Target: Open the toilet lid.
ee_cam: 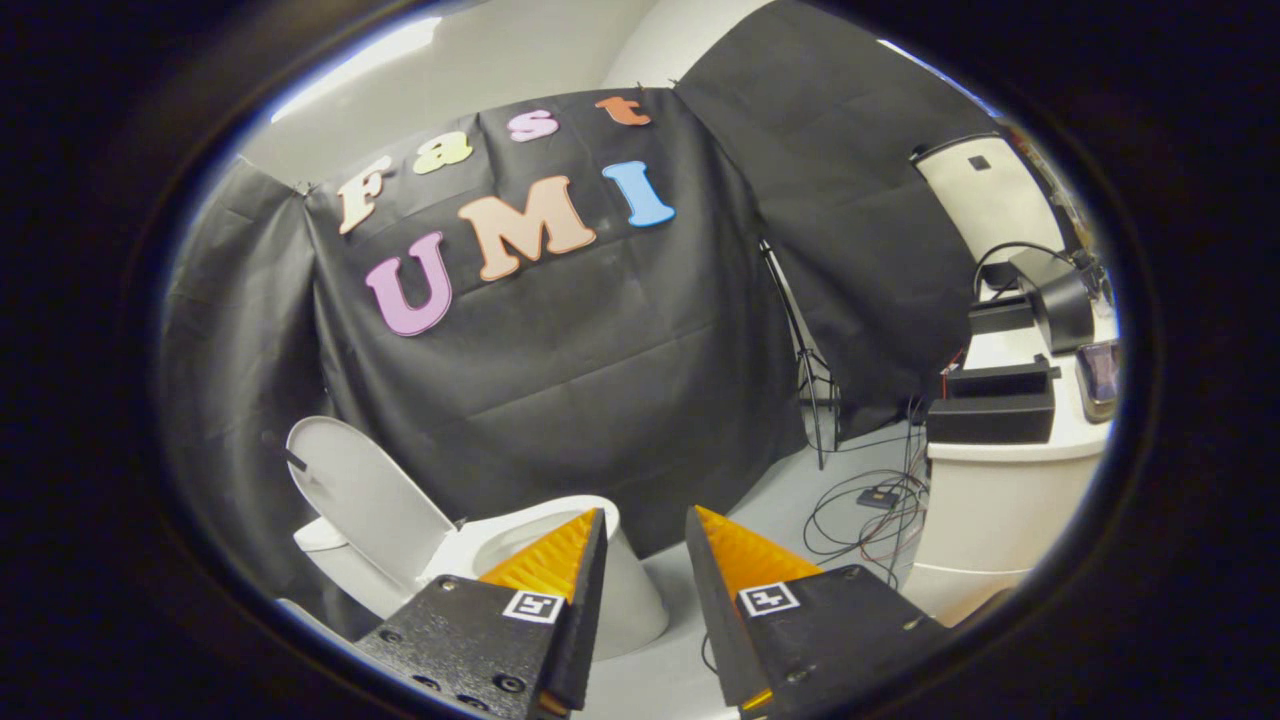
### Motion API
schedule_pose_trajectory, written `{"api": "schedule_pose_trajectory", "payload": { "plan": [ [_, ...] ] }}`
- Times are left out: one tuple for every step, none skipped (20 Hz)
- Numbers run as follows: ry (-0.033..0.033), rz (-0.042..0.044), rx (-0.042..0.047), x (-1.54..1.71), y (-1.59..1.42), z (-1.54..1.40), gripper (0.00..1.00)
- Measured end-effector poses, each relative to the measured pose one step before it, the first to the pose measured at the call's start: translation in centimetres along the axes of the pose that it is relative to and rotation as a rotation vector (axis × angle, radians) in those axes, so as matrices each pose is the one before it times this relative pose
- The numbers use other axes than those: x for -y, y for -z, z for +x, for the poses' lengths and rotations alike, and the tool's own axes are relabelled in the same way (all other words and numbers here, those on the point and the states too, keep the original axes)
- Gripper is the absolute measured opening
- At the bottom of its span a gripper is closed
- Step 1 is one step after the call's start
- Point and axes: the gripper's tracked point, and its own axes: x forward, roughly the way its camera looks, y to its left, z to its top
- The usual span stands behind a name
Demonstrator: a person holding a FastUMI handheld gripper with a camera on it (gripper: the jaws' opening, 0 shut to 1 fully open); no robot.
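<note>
A recording booth: black cloth wall [600,350], toilet [560,560], light stand [805,360], loose cables [860,510].

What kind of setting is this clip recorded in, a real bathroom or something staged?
Most likely a staged recording booth, not a real bathroom. A toilet with its lid raised stands against draped black cloth, with loose cables on the floor and a white counter of electronics beside it. The gripper has its jaws open, holding nothing.

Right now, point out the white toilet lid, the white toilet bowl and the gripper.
white toilet lid [365,500]: gripper view, middle of the raised lid's inner face.
white toilet bowl [635,590]: gripper view, outer wall between the fingers.
gripper [645,515]: gripper view, midway between fingertips, open, holding nothing.
</note>
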Motion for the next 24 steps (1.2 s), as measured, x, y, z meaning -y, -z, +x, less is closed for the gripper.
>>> {"api": "schedule_pose_trajectory", "payload": {
  "plan": [
    [0.00135, 0.00489, -0.00288, 0.102, -0.057, -0.206, 0.49],
    [0.00191, 0.0047, -0.00305, 0.029, -0.004, -0.074, 0.49],
    [0.00343, 0.00135, -0.00201, 0.085, 0.006, -0.092, 0.49],
    [0.0026, -0.00055, 0.00215, 0.049, -0.067, -0.096, 0.49],
    [0.00346, -0.00024, 0.00331, 0.186, 0.056, -0.122, 0.49],
    [0.00282, 0.00123, 0.00282, 0.095, -0.051, -0.07, 0.49],
    [0.00293, 0.00245, 0.00239, 0.082, 0.04, -0.09, 0.49],
    [0.00236, 0.00501, 0.0002, 0.038, -0.013, -0.003, 0.49],
    [0.00161, 0.00457, 0.0015, 0.077, 0.14, -0.153, 0.49],
    [0.0003, 0.00193, -0.00086, -0.001, -0.082, -0.022, 0.49],
    [0.00181, 0.00102, 0.00087, 0.097, 0.144, -0.054, 0.49],
    [0.00112, 0.00086, 0.00049, 0.022, 0.01, -0.023, 0.49],
    [0.00194, 0.00243, 0.00257, 0.016, 0.183, 0.058, 0.49],
    [0.0017, 0.0016, 0.00168, 0.002, 0.034, 0.048, 0.49],
    [0.0022, 0.00257, 0.00196, 0.018, 0.137, 0.072, 0.49],
    [0.00074, 0.00295, 0.00057, -0.031, 0.034, 0.078, 0.49],
    [0.00073, 0.00324, -0.00023, -0.031, 0.025, -0.038, 0.49],
    [0.0002, 0.00036, -0.00076, -0.031, 0.029, -0.028, 0.49],
    [-0.00031, -0.00049, -0.00038, 0.047, 0.009, -0.046, 0.49],
    [-0.00011, 0.00055, -0.00197, 0.057, 0.043, 0.043, 0.49],
    [0.00037, -0.00018, -0.0022, -0.005, 0.18, 0.021, 0.49],
    [-0.00065, 0.00073, -0.00082, 0.004, 0.008, -0.006, 0.49],
    [0.00034, 0.00048, -0.00138, -0.003, -0.088, -0.106, 0.49],
    [0.00102, 0.00137, -0.00122, 0.023, 0.062, -0.005, 0.49]
  ]
}}
